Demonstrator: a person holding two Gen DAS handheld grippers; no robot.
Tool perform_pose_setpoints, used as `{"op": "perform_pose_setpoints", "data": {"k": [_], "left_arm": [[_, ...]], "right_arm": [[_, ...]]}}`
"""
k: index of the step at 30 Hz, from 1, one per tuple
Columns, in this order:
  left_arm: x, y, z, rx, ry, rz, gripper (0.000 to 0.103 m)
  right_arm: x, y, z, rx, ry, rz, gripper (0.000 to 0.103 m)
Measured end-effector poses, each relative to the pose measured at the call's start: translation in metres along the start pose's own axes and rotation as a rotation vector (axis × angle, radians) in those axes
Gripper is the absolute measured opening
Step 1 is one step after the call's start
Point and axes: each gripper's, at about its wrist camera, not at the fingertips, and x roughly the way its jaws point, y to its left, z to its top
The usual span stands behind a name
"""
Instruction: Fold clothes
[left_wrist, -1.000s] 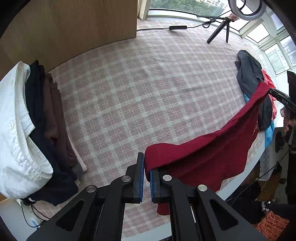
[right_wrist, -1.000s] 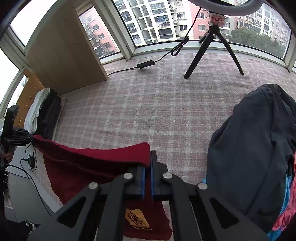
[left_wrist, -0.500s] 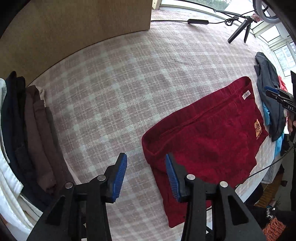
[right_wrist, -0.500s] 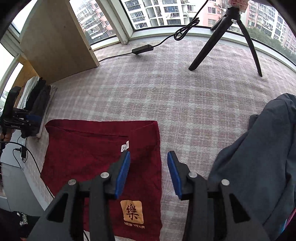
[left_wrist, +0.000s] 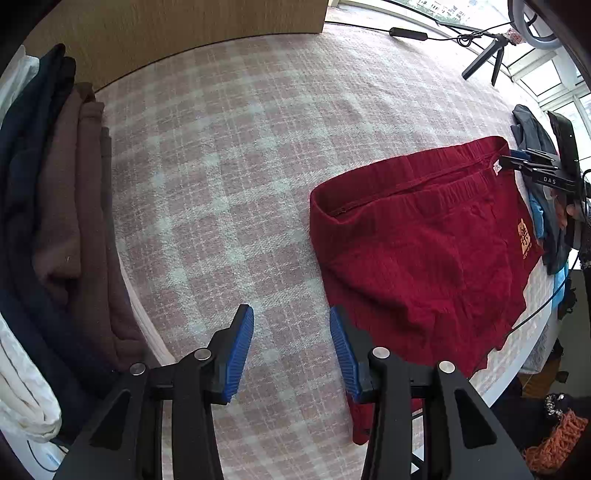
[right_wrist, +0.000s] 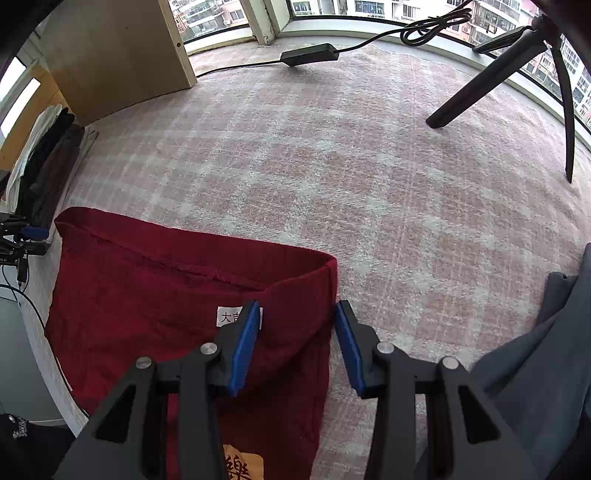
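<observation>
I see the red shorts (left_wrist: 417, 251) lying flat on the checked blanket (left_wrist: 229, 177). My left gripper (left_wrist: 291, 343) is let go, jaws apart by the shorts' left edge. My right gripper (right_wrist: 295, 343) is let go too, over the right corner. Lots of bare blanket lies past the shorts. Folded clothes (left_wrist: 55, 206) sit at the left edge.

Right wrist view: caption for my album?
Open right gripper poised over red shorts laid flat on checked cloth.
</observation>
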Motion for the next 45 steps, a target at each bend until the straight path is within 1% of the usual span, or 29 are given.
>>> {"op": "perform_pose_setpoints", "data": {"k": [1, 3, 5, 8, 9, 11, 12, 13, 15, 17, 18, 19, 20, 21, 22, 23, 24, 27, 28, 30, 32, 34, 37, 40, 43, 44, 45], "left_arm": [[0.004, -0.003, 0.002, 0.024, -0.004, 0.007, 0.041], [0.012, -0.012, 0.007, 0.088, -0.01, 0.044, 0.041], [0.019, -0.02, 0.015, 0.135, -0.015, 0.061, 0.041], [0.026, -0.027, 0.03, 0.142, -0.017, 0.047, 0.041], [0.026, -0.03, 0.035, 0.142, -0.017, 0.041, 0.038], [0.025, -0.038, 0.041, 0.152, -0.024, 0.031, 0.038], [0.021, -0.04, 0.042, 0.162, -0.03, 0.026, 0.039], [0.017, -0.042, 0.042, 0.173, -0.036, 0.025, 0.04], [0.008, -0.04, 0.038, 0.188, -0.044, 0.048, 0.041], [0.0, -0.031, 0.033, 0.179, -0.047, 0.091, 0.042], [-0.003, -0.025, 0.029, 0.173, -0.047, 0.1, 0.042], [-0.004, -0.019, 0.027, 0.163, -0.048, 0.1, 0.042], [-0.003, -0.016, 0.026, 0.152, -0.047, 0.098, 0.042], [0.0, -0.015, 0.026, 0.149, -0.046, 0.101, 0.042], [0.003, -0.014, 0.027, 0.146, -0.044, 0.104, 0.042], [0.007, -0.015, 0.027, 0.151, -0.045, 0.107, 0.042], [0.01, -0.02, 0.028, 0.17, -0.049, 0.109, 0.041], [0.021, -0.035, 0.03, 0.23, -0.061, 0.114, 0.039], [0.023, -0.04, 0.031, 0.246, -0.067, 0.111, 0.039], [0.024, -0.048, 0.036, 0.253, -0.08, 0.082, 0.034], [0.025, -0.055, 0.038, 0.268, -0.082, 0.065, 0.031], [0.026, -0.06, 0.039, 0.284, -0.079, 0.056, 0.031], [0.022, -0.055, 0.037, 0.265, -0.07, 0.047, 0.03], [0.012, -0.045, 0.032, 0.215, -0.07, 0.01, 0.028], [0.005, -0.047, 0.023, 0.225, -0.076, -0.003, 0.029], [0.004, -0.048, 0.021, 0.228, -0.074, -0.005, 0.031], [0.006, -0.049, 0.021, 0.227, -0.066, -0.007, 0.031]], "right_arm": [[-0.001, -0.002, 0.0, -0.001, -0.007, 0.008, 0.042], [-0.005, -0.006, -0.001, 0.001, -0.02, 0.033, 0.042], [-0.005, -0.007, -0.002, 0.0, -0.014, 0.04, 0.042], [-0.003, -0.006, -0.002, -0.013, -0.023, 0.053, 0.042], [-0.001, -0.004, -0.001, -0.017, -0.03, 0.061, 0.041], [0.004, 0.004, 0.0, -0.027, -0.045, 0.066, 0.041], [0.005, 0.006, 0.001, -0.034, -0.041, 0.078, 0.028], [0.006, 0.008, 0.003, -0.041, -0.036, 0.09, 0.012], [-0.004, 0.009, 0.0, -0.061, -0.056, 0.078, 0.012], [-0.016, 0.001, -0.003, -0.028, -0.094, 0.1, 0.011], [-0.02, -0.008, -0.005, 0.027, -0.096, 0.132, 0.011], [-0.021, -0.017, -0.008, 0.082, -0.095, 0.142, 0.011], [-0.02, -0.023, -0.009, 0.125, -0.102, 0.118, 0.012], [-0.019, -0.026, -0.01, 0.141, -0.101, 0.095, 0.018], [-0.015, -0.024, -0.009, 0.136, -0.08, 0.08, 0.027], [-0.011, -0.021, -0.008, 0.13, -0.057, 0.066, 0.028], [-0.012, -0.018, -0.007, 0.117, -0.054, 0.054, 0.028], [-0.02, -0.01, -0.007, 0.074, -0.075, 0.048, 0.029], [-0.023, -0.009, -0.008, 0.067, -0.078, 0.054, 0.032], [-0.029, -0.012, -0.009, 0.073, -0.087, 0.062, 0.032], [-0.036, -0.016, -0.013, 0.082, -0.101, 0.083, 0.033], [-0.041, -0.02, -0.015, 0.092, -0.106, 0.075, 0.034], [-0.041, -0.024, -0.02, 0.098, -0.098, 0.07, 0.034], [-0.039, -0.025, -0.024, 0.1, -0.092, 0.072, 0.034], [-0.037, -0.023, -0.025, 0.1, -0.089, 0.071, 0.034], [-0.036, -0.023, -0.025, 0.095, -0.088, 0.069, 0.034], [-0.035, -0.022, -0.025, 0.091, -0.086, 0.068, 0.034]]}}
